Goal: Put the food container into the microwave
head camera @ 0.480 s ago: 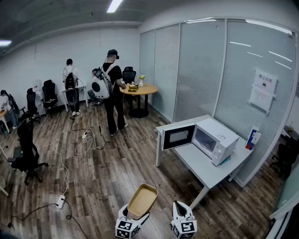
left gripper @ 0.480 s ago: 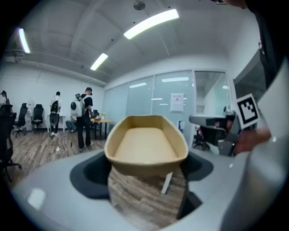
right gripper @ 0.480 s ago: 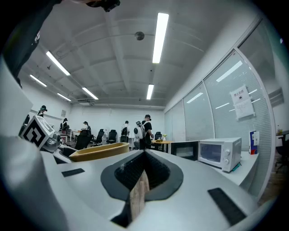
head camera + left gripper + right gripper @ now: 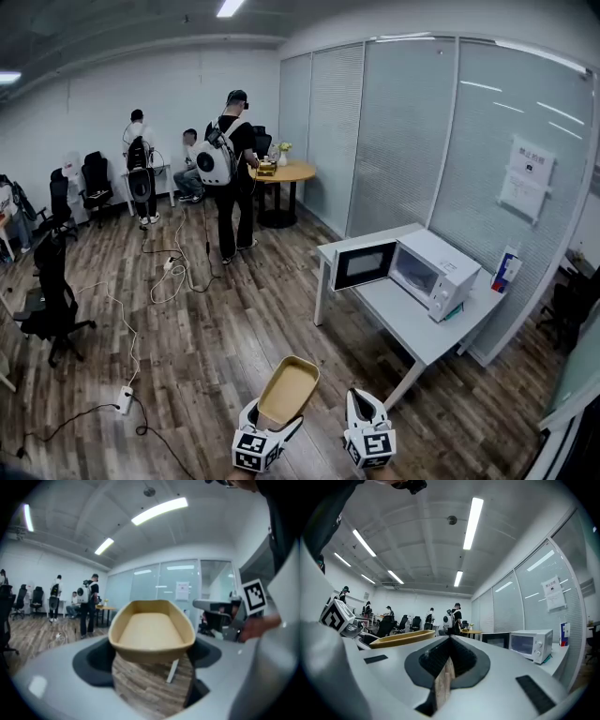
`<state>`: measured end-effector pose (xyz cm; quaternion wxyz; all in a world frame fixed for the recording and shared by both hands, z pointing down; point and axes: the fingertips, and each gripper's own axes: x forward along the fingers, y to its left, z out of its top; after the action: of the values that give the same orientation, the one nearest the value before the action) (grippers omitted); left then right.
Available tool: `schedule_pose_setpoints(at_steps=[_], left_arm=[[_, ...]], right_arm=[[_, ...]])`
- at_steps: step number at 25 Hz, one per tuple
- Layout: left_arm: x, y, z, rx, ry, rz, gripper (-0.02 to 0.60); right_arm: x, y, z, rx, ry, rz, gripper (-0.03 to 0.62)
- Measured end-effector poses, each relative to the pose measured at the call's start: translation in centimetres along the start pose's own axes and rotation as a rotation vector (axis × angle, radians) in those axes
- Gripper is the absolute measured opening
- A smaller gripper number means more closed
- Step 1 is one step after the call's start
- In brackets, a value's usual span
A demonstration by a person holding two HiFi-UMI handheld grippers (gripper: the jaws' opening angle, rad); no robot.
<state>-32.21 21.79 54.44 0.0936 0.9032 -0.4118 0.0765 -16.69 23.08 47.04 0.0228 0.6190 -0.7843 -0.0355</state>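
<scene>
Left gripper (image 4: 152,670): clamped on shallow tan oval food container (image 4: 152,630).
Right gripper (image 4: 449,663): jaws together, empty.
White boxy microwave (image 4: 436,273): door open; head, right gripper views only.

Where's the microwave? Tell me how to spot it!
Look at the long white table beside the wall of grey blinds. The microwave is the white box on it, the only thing with a dark door swung open.
</scene>
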Motion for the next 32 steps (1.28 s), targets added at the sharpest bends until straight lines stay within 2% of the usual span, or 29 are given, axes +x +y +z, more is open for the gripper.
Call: schedule_pose_setpoints(at_steps=[5, 13, 20, 27, 32], left_arm=[[-1.7, 1.0, -0.2, 0.03, -0.033, -0.013, 0.472], [-2.2, 1.7, 0.3, 0.029, -0.047, -0.06, 0.472], [-0.3, 1.8, 0.7, 0.034, -0.074, -0.061, 0.472], [4.8, 1.1, 2.2, 0.063, -0.063, -0.087, 0.472], [9.2, 1.1, 3.9, 0.085, -0.058, -0.1, 0.472]], right_arm=[[-0.4, 2.6, 0.8, 0.051, -0.068, 0.007, 0.005], [-0.1, 4.7, 1.8, 0.034, -0.068, 0.007, 0.005], [1.0, 2.9, 1.9, 0.035, -0.067, -0.015, 0.006], [3.6, -0.3, 0.8, 0.063, -0.054, -0.013, 0.006], [6.6, -4.4, 0.8, 0.082, -0.073, -0.024, 0.006]])
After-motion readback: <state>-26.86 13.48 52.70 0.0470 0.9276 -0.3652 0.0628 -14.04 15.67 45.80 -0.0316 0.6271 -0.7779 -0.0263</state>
